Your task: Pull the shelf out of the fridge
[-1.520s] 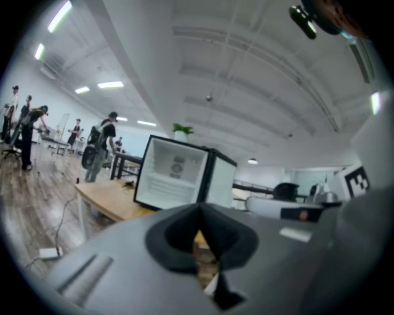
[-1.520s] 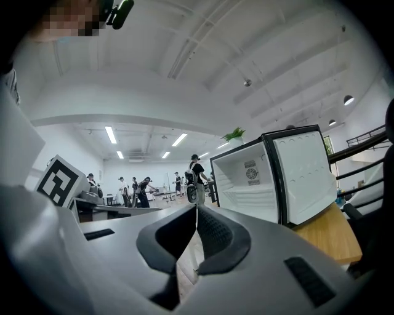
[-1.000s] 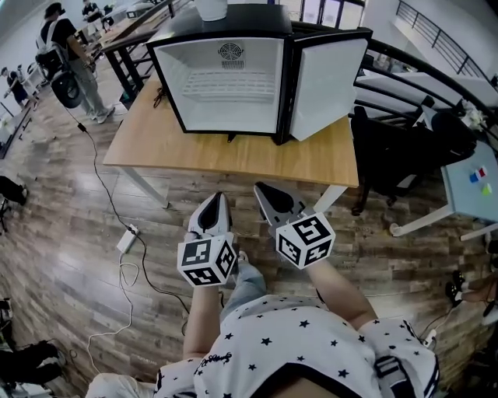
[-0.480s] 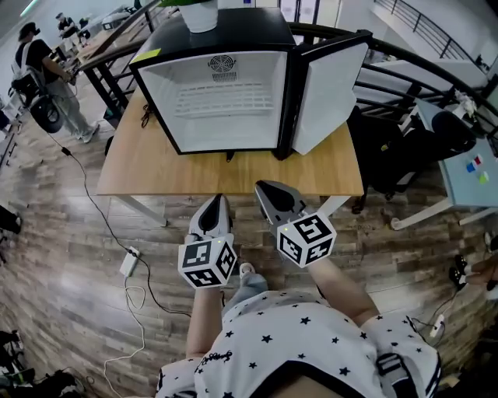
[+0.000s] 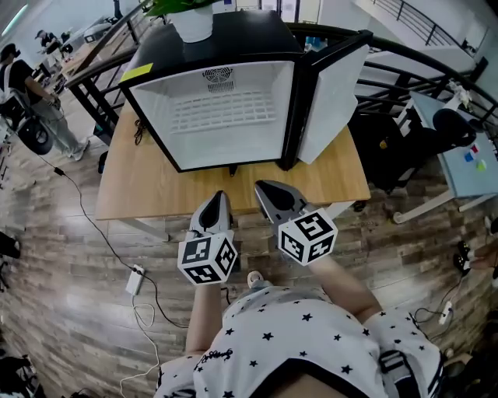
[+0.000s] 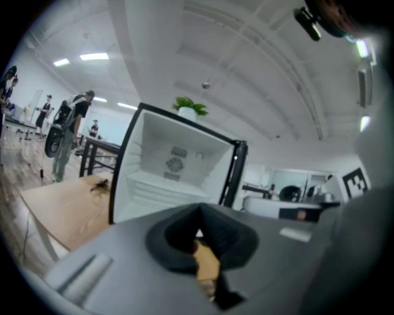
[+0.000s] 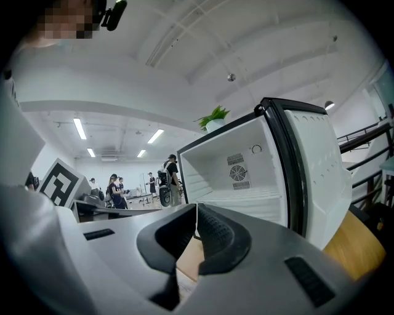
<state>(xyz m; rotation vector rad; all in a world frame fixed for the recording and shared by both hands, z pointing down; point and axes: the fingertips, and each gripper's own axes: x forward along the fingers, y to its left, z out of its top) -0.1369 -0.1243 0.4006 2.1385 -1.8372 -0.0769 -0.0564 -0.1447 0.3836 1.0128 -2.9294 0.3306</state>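
A black mini fridge (image 5: 233,47) stands on a wooden table (image 5: 148,186), its door (image 5: 334,101) swung open to the right. Inside, a white wire shelf (image 5: 222,110) spans the white interior about halfway up; it also shows in the left gripper view (image 6: 154,183) and the right gripper view (image 7: 252,198). My left gripper (image 5: 216,199) and right gripper (image 5: 264,189) hover side by side in front of the table's near edge, short of the fridge. Both are shut with nothing between the jaws, as seen in the left gripper (image 6: 198,212) and right gripper (image 7: 196,212) views.
A white plant pot (image 5: 192,23) sits on the fridge top. A black chair (image 5: 389,148) and a blue-grey table (image 5: 467,163) stand to the right. Cables and a power strip (image 5: 136,280) lie on the wooden floor at left. People (image 5: 31,109) stand far left.
The fridge and table have come closer and fill more of the head view. Both grippers keep the same spot in the view and stay shut.
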